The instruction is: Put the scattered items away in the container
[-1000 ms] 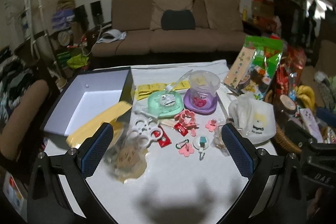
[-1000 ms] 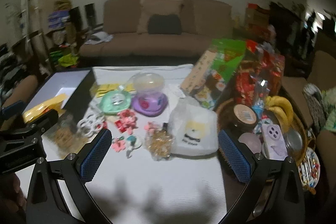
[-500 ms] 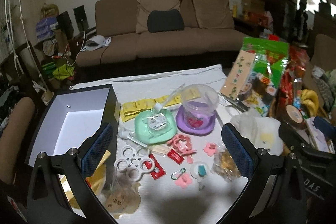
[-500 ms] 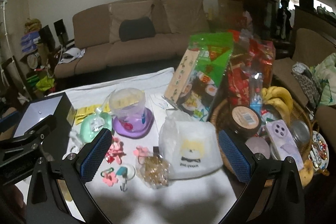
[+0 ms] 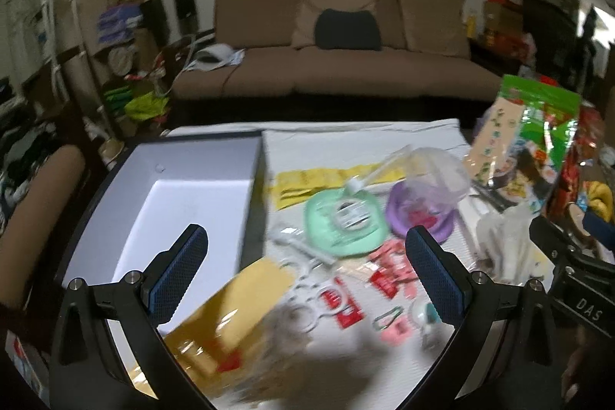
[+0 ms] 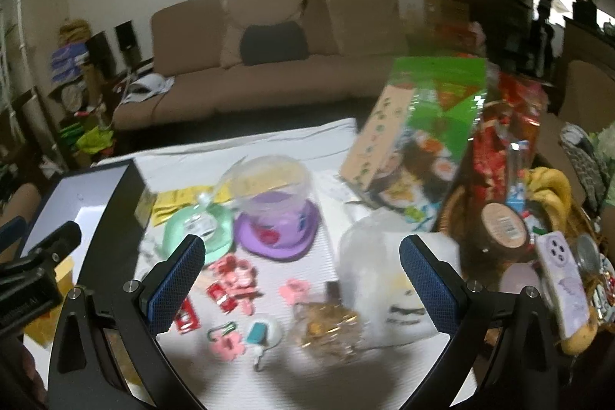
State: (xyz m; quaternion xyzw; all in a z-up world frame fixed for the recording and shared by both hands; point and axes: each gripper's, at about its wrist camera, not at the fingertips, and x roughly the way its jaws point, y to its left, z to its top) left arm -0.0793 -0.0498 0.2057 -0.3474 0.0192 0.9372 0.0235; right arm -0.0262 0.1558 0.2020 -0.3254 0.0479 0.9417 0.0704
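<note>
Both grippers, left point(image 5: 305, 269) and right point(image 6: 301, 279), jaws released, empty. Trinkets point(image 6: 234, 279) lie on bench beside box point(image 5: 192, 195): light, small, slippery; pinch flat edges. Cup point(image 6: 271, 185) likely crushable.

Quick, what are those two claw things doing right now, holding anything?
Left gripper: open, holding nothing.
Right gripper: open, holding nothing.

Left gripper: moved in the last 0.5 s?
Yes. Left gripper is open and has swung left toward the box, which now spreads further across the left wrist view, with the sofa shifted right.
</note>
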